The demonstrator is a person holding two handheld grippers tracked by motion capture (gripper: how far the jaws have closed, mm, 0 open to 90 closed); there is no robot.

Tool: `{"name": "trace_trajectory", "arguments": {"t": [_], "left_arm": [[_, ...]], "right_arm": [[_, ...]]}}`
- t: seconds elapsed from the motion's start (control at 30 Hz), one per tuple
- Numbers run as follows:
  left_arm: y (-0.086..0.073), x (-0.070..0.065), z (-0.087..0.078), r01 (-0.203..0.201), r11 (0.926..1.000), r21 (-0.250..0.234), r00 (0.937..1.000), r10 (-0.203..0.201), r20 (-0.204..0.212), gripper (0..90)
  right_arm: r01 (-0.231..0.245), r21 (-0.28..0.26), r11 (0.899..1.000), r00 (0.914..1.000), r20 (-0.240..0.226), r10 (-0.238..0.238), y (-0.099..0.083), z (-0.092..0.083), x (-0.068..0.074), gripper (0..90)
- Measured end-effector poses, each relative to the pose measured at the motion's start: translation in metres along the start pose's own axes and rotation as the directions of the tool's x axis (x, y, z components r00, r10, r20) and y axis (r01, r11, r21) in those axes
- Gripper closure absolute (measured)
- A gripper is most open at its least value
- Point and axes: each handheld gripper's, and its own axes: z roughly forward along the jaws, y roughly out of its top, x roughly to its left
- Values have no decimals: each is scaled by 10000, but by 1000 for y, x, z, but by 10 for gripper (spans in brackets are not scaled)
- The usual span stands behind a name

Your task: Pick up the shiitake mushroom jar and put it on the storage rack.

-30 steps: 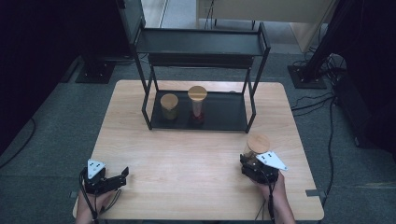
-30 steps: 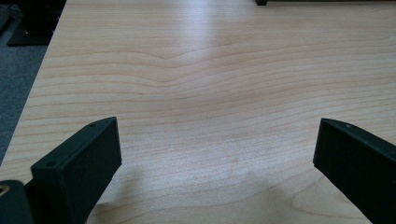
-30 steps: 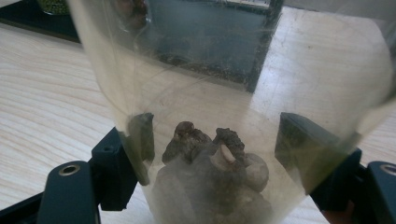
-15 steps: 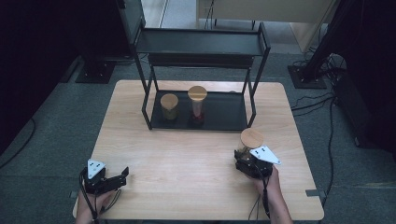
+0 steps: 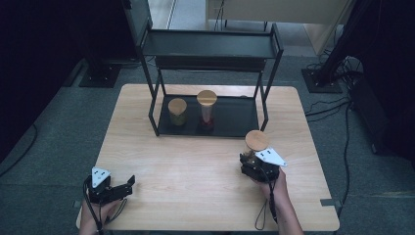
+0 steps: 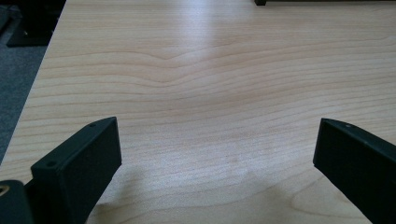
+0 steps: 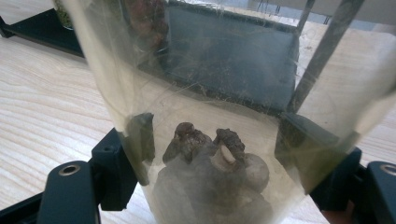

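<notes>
High view: right gripper [image 5: 255,157] clamped on clear jar [image 5: 256,145] with wooden lid, just off rack [image 5: 210,73]; left gripper [image 5: 128,185] spread wide, low over bare table [image 5: 195,161].

black fingers [image 6: 79,172], grey triangular plates [image 5: 270,156], trailing cables [image 5: 266,215]

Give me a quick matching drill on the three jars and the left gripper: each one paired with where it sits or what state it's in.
Things:
1. short jar
2. tall jar
3. clear jar
4. left gripper

Places or states:
A. open over bare table
B. clamped in the right gripper
C. on the rack's bottom shelf, left of its neighbour
D. on the rack's bottom shelf, red contents at its base

Pairs: 1-C, 2-D, 3-B, 4-A
</notes>
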Motion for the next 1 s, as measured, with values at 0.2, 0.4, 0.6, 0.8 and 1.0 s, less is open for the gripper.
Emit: {"name": "trace_trajectory", "arguments": {"t": [0.2,0.4,0.6,0.8,1.0], "left_arm": [[0,0,0,3,10000,-8,10000,-3,5,12],[0,0,0,-2,10000,-8,10000,2,14,12],[0,0,0,-8,10000,-12,10000,8,18,12],[0,0,0,1,10000,-19,10000,-1,27,12],[0,0,0,-7,10000,-25,10000,7,32,12]], "right_arm": [[45,48,10000,10000,-61,-45,5,8,4,248],[-94,70,9999,9999,-126,95,10,15,7,248],[-67,118,9999,9998,-161,69,15,22,11,248],[-3,115,9999,9998,-174,5,23,29,13,248],[-27,88,10000,9998,-188,29,31,35,15,248]]}}
